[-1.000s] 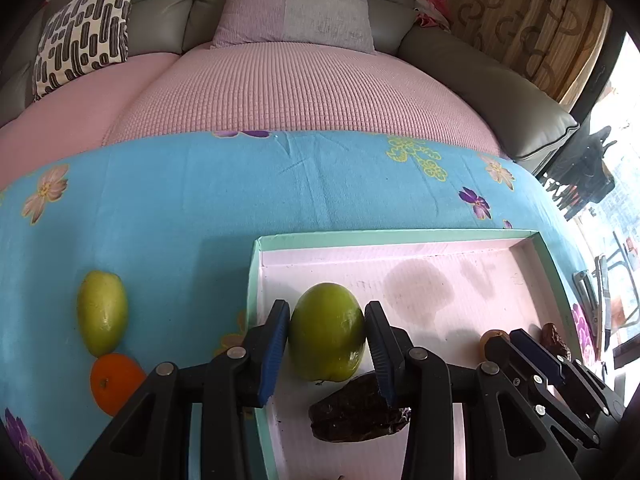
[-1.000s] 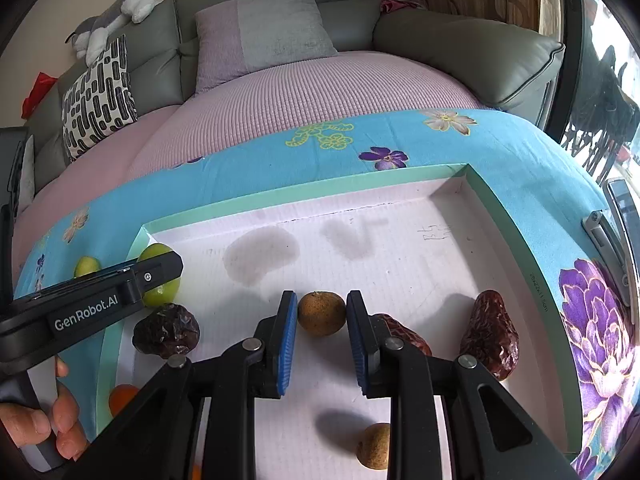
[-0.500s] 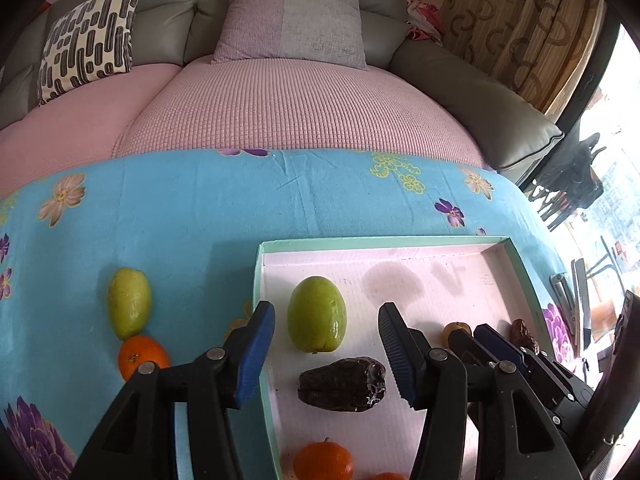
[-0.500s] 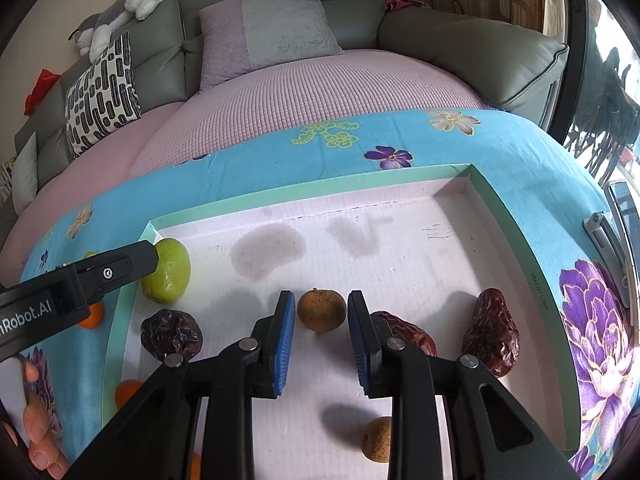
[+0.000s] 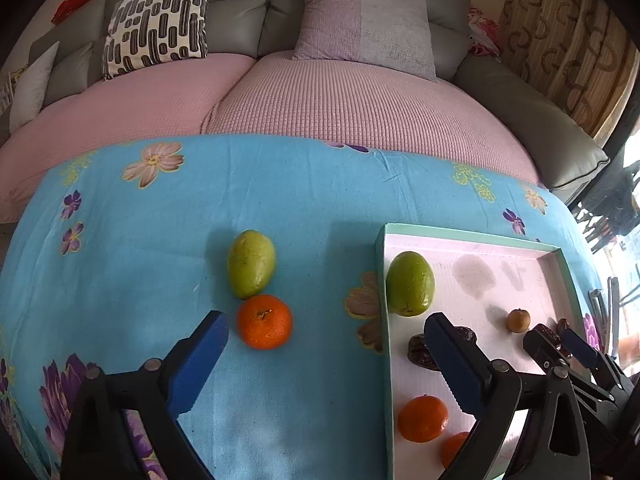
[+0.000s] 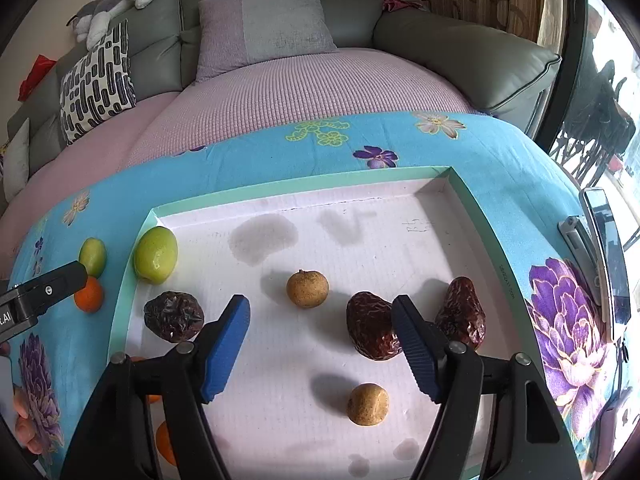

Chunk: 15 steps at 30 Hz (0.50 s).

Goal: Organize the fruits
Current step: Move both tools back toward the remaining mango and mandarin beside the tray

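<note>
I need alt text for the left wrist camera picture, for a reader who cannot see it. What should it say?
The open left gripper hovers over a blue flowered cloth, near an orange touching a green fruit. To the right, a green-rimmed tray holds another green fruit, dark dates, oranges and a small brown fruit; a sofa stands behind.

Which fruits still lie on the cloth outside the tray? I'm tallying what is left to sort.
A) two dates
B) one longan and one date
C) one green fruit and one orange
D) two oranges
C: in the left wrist view a green fruit and an orange lie touching on the blue cloth, left of the tray, just ahead of the open left gripper.
</note>
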{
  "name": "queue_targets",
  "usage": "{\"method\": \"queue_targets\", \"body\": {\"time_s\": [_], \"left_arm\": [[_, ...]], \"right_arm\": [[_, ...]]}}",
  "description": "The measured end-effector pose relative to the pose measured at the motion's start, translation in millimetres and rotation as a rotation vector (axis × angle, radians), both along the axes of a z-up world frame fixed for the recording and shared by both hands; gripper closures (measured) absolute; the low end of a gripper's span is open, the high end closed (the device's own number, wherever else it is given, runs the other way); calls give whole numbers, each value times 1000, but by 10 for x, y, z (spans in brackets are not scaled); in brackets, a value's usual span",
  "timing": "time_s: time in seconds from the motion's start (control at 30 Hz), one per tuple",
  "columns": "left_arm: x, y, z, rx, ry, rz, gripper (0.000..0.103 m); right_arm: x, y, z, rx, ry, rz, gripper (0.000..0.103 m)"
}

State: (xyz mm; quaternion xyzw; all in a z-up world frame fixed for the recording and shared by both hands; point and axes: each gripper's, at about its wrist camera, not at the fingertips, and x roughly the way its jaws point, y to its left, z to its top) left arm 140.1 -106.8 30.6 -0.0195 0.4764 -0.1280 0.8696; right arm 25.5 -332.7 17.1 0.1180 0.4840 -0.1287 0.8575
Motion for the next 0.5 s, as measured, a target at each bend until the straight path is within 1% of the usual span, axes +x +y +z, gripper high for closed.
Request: {"method": "queue_targets", "body": {"time_s": [0.13,0.2,0.3,0.43,0.47,0.5], "left_arm": [[19,141,-61,3,-4,44,0],[39,180,-108,5,4,49,0],[61,185,-162,33,13,57,0],[55,183,-170,47,-2,45,0],[53,189,-166,53,-10,45,0],[53,194,-162,58,-19,45,0]], "right_arm": [[-6,-31,-15,1,8,-15,23],[-4,-33,-24,-3,13,-17,23],[-1,-9,-29,-16,20,-16,23],[1,19,-32,-11,14,-9,22],[2,24,-31,-6,10,-9,20],[1,26,-33,0,8,-10,10]]}}
